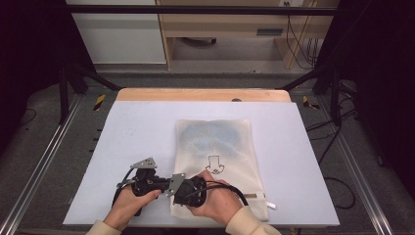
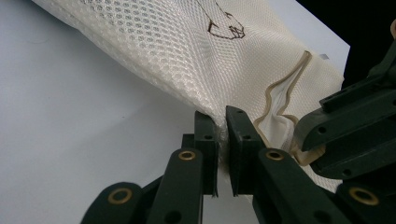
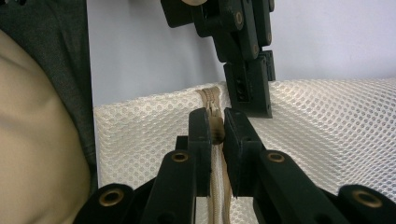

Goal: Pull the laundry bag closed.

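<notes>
A: Cream mesh is lying flat on the white counter (image 1: pixel 137 132) — the zippered cream mesh laundry bag (image 1: pixel 215 147), toward the near edge, with something pale blue showing through its far end.

B: The left gripper (image 2: pixel 222 122) is pinching the bag's mesh edge, jaws clamped on fabric.

A: And the right gripper (image 3: pixel 215 122) is squeezing the small beige zipper pull (image 3: pixel 216 130), jaws pressing together on it, just beside the left one.

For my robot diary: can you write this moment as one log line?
left tool: shut on bag corner | right tool: shut on zip pull | bag: flat on table
</notes>
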A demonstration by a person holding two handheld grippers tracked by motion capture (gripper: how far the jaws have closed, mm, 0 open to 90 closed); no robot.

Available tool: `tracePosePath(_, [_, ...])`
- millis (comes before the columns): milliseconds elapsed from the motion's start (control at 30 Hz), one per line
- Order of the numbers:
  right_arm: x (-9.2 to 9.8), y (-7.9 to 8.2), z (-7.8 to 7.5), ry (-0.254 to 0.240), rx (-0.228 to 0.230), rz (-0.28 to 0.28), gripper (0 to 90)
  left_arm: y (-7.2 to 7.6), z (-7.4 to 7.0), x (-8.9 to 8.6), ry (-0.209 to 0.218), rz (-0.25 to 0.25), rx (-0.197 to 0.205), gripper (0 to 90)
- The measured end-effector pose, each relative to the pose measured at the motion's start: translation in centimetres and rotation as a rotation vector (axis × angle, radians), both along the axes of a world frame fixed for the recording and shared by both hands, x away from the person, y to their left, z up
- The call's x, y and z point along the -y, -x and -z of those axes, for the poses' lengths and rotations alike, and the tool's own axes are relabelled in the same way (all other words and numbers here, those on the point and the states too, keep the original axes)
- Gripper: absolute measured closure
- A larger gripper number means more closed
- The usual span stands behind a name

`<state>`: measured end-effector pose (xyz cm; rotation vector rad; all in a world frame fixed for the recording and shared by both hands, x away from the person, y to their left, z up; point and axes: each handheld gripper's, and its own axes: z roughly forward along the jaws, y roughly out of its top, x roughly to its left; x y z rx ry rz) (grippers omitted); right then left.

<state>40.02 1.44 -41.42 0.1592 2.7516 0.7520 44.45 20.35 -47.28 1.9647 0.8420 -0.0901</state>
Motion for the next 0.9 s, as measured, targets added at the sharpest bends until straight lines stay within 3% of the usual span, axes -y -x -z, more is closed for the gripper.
tracePosePath(900, [0.43,-0.44,0.46,-0.020,-0.005,0.012,81.9,-0.06,-0.15,0.16,-0.015,0.003,0.034,86.9])
